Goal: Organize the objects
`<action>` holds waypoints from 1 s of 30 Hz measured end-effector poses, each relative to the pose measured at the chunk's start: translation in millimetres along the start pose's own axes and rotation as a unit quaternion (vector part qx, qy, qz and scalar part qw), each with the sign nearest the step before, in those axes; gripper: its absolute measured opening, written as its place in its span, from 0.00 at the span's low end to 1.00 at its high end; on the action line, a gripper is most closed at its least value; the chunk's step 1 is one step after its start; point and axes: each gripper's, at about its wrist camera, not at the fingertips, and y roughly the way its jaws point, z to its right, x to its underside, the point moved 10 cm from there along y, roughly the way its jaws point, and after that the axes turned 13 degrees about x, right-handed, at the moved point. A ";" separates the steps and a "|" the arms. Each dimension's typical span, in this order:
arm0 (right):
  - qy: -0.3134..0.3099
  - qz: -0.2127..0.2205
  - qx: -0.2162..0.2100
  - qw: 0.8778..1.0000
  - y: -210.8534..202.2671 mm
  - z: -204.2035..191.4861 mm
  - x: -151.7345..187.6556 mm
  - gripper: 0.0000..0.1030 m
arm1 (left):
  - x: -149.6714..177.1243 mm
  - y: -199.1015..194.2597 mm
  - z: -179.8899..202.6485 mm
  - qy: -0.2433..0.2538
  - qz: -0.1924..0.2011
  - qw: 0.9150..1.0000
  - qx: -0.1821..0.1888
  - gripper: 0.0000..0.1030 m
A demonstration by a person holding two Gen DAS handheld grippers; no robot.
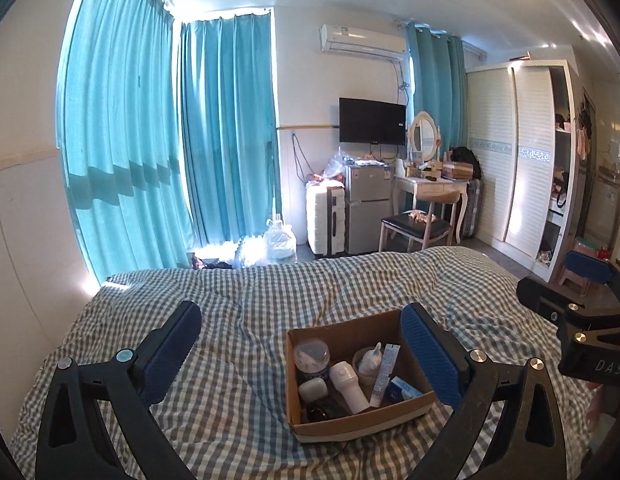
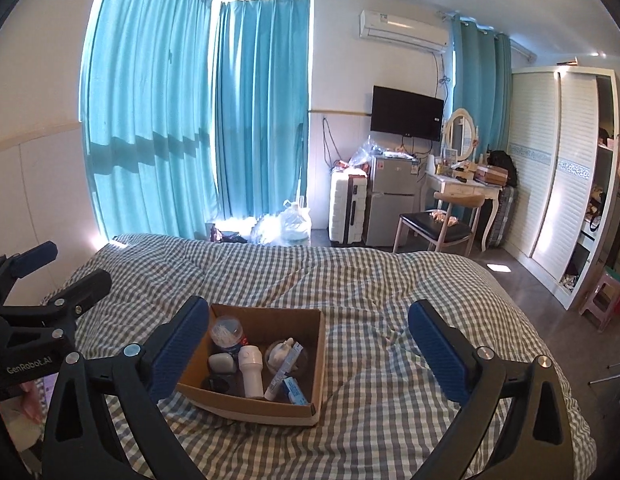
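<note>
An open cardboard box (image 1: pixel 310 418) (image 2: pixel 316 360) sits on the checked bedspread (image 1: pixel 238 320) (image 2: pixel 390 280). In it lie a clear jar of cotton swabs (image 1: pixel 311 354) (image 2: pixel 227 332), a white cylindrical device (image 1: pixel 348 384) (image 2: pixel 252 372), a small white case (image 1: pixel 313 388) (image 2: pixel 221 362), a white tube (image 1: pixel 384 372) (image 2: pixel 284 370), a blue packet (image 1: pixel 404 390) (image 2: pixel 295 390) and a white pump bottle (image 1: pixel 370 358) (image 2: pixel 281 354). My left gripper (image 1: pixel 302 354) is open and empty above the box's left side. My right gripper (image 2: pixel 308 350) is open and empty, its left finger (image 2: pixel 178 344) beside the box.
Beyond the bed's foot stand a white suitcase (image 1: pixel 325 216), a small fridge (image 1: pixel 368 212), a dressing table with mirror (image 1: pixel 430 184), a chair (image 1: pixel 416 226) and a wardrobe (image 1: pixel 522 152). Teal curtains (image 1: pixel 150 140) cover the windows on the left. A pink stool (image 2: pixel 600 300) stands on the right.
</note>
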 end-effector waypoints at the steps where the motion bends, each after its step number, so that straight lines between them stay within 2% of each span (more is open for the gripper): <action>1: 0.001 0.008 0.005 1.000 -3.8 2.6 3.7 0.98 | 3.3 -4.4 0.6 0.002 0.006 1.000 -0.002 1.00; 8: 0.016 0.028 0.021 0.999 -13.8 12.5 39.1 0.98 | 35.6 -15.0 9.6 -0.002 0.023 1.000 -0.015 1.00; 11: 0.012 0.035 0.026 0.999 -14.3 11.1 52.8 0.98 | 53.2 -10.9 11.1 0.001 0.013 1.000 -0.020 1.00; 16: 0.032 0.013 0.022 0.999 -2.9 14.3 84.6 0.98 | 77.8 -6.4 1.0 -0.036 0.005 0.999 -0.021 1.00; 21: 0.035 -0.007 0.022 0.999 7.8 15.6 109.0 0.98 | 83.9 -11.8 -2.0 -0.033 0.011 0.999 -0.028 1.00; 30: 0.043 -0.014 0.014 0.999 8.4 15.6 111.1 0.98 | 93.1 -8.2 1.9 -0.027 -0.003 0.999 -0.025 1.00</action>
